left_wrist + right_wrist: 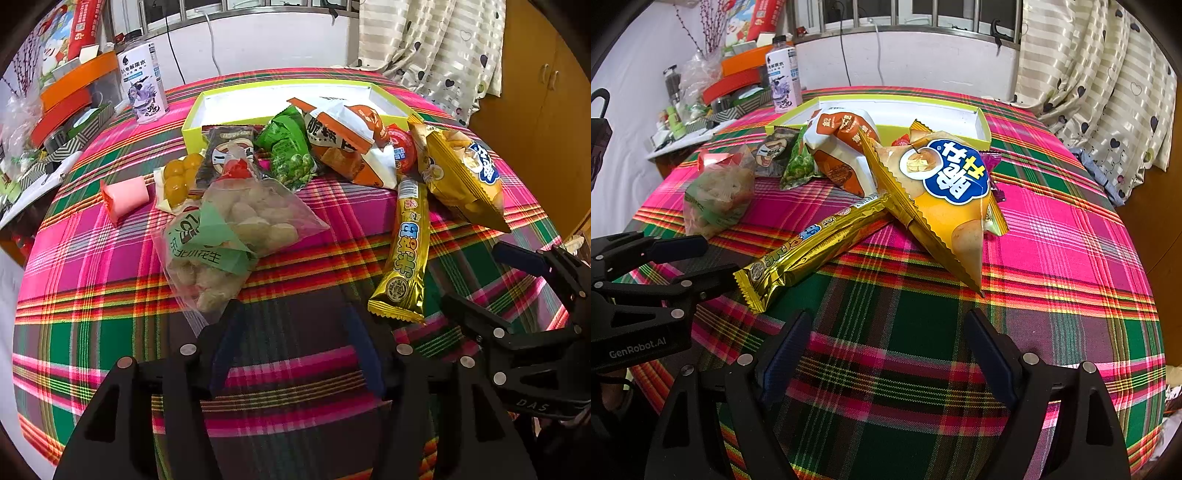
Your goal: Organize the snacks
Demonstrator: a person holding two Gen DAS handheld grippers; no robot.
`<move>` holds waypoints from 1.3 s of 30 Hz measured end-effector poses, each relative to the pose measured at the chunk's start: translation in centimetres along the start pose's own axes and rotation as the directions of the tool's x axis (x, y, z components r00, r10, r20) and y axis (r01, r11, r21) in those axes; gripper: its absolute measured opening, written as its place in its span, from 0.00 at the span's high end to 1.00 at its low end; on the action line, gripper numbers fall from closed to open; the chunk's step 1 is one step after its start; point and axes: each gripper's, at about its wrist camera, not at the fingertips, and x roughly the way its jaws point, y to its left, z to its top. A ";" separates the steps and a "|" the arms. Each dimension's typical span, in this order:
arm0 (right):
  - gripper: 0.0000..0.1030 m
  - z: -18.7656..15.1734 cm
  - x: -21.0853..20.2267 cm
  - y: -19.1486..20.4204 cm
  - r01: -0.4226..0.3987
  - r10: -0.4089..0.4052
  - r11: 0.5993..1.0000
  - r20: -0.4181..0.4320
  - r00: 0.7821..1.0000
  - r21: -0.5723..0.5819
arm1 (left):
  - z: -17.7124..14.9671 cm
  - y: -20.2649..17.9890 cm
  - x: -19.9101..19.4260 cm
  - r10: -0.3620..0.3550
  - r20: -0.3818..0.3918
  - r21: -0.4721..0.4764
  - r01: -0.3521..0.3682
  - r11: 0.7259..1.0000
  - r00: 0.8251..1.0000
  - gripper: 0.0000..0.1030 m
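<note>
Snacks lie heaped on a plaid tablecloth in front of an open yellow-green box point(192, 122) point(982, 129). Nearest my left gripper point(291, 314) is a clear peanut bag point(229, 236) point(716, 195) with a green label. A gold stick snack point(406, 251) point(820, 243) lies between the two grippers. A yellow chip bag point(461, 173) point(945, 192) lies ahead of my right gripper point(888, 317). Behind are an orange-white bag point(351, 144) and a green pea packet point(291, 155). Both grippers hover open over bare cloth, with nothing between their fingers.
A drink bottle point(142, 81) point(783, 77) stands left of the box. Stacked boxes and clutter point(66, 96) crowd the left side. A curtain point(1089, 92) hangs at the back right. A pink packet point(125, 197) and yellow-ball packet point(179, 177) lie left of the peanuts.
</note>
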 end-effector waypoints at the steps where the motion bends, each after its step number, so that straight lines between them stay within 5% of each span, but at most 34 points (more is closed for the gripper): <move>1: 0.16 0.0 0.0 0.0 0.000 0.000 1.000 0.000 1.000 0.000 | 0.0 0.0 0.0 0.000 0.001 -0.001 0.000 1.000 1.000 0.43; 39: 0.15 -0.2 -0.3 0.0 -0.014 0.014 1.000 -0.007 1.000 -0.013 | -0.2 0.2 -0.2 -0.002 0.027 0.009 0.002 1.000 1.000 0.42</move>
